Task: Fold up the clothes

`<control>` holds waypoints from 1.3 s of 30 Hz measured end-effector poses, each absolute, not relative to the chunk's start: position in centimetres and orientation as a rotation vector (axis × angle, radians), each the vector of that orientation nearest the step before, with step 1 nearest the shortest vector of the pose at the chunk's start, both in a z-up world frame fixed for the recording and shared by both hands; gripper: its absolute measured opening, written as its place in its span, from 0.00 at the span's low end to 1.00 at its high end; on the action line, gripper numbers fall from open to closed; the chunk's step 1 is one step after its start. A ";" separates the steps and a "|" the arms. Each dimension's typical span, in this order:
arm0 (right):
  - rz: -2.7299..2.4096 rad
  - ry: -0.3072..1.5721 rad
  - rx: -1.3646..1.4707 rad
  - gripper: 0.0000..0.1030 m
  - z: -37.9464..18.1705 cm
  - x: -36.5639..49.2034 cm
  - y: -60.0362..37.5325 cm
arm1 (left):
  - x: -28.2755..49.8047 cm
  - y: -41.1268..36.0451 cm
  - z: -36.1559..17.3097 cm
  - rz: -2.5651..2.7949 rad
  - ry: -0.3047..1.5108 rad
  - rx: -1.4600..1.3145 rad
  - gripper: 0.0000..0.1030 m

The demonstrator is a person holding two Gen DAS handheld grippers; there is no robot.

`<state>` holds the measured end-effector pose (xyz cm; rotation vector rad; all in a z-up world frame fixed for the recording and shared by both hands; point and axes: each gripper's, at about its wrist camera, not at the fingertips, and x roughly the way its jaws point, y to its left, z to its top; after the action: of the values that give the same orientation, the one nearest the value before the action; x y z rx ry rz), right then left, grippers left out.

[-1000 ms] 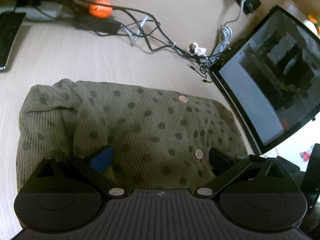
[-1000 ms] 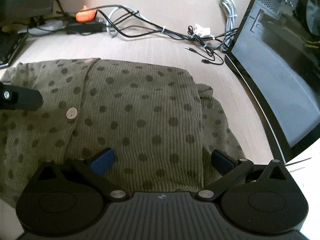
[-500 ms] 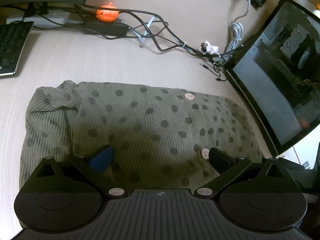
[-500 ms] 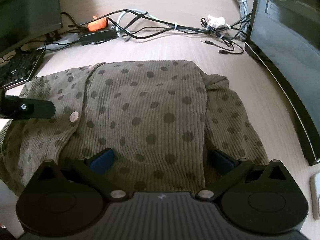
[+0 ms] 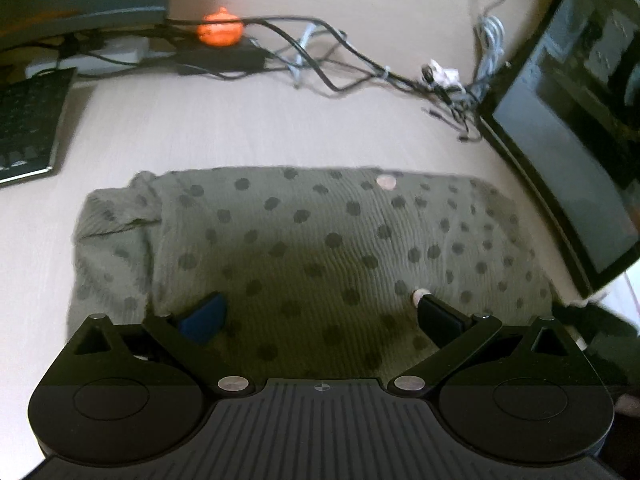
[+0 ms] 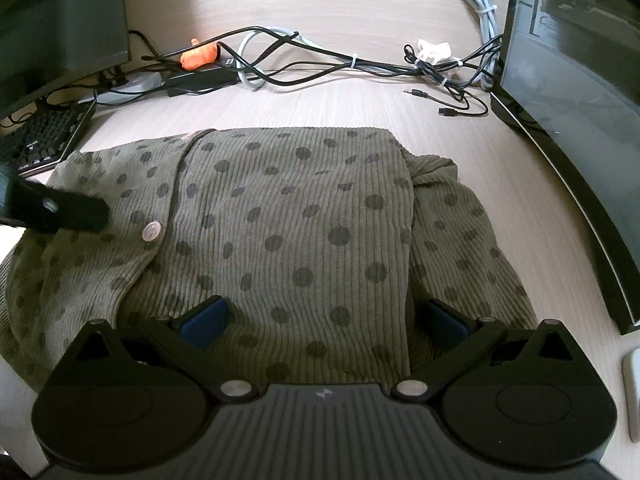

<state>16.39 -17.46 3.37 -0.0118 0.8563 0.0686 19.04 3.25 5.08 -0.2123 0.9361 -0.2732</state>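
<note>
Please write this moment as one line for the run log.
stage: fold done | green dotted cardigan: folded on desk | left gripper: open above it | right gripper: open above it

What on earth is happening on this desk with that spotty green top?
A person is folding clothes with two hand-held grippers. The olive polka-dot cardigan lies in a folded bundle on the desk, between a keyboard and a dark-screened monitor. The left gripper and right gripper are both open over its near edge, gripping nothing.
</note>
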 end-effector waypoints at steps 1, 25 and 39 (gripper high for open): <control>0.067 0.855 -0.011 1.00 3.4 16.4 -17.5 | 18.8 3.5 5.4 -0.284 0.929 -0.223 1.00; -0.057 0.796 -0.212 1.00 3.9 23.5 -18.6 | 18.2 2.1 4.1 -0.317 0.987 -0.132 1.00; -0.012 0.761 -0.188 1.00 3.8 26.2 -18.7 | 18.0 0.6 4.3 -0.316 1.045 -0.108 1.00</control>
<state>26.18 -18.70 3.79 -0.1876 0.7611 -0.0120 18.02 0.57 4.34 -0.1076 1.0447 -0.3162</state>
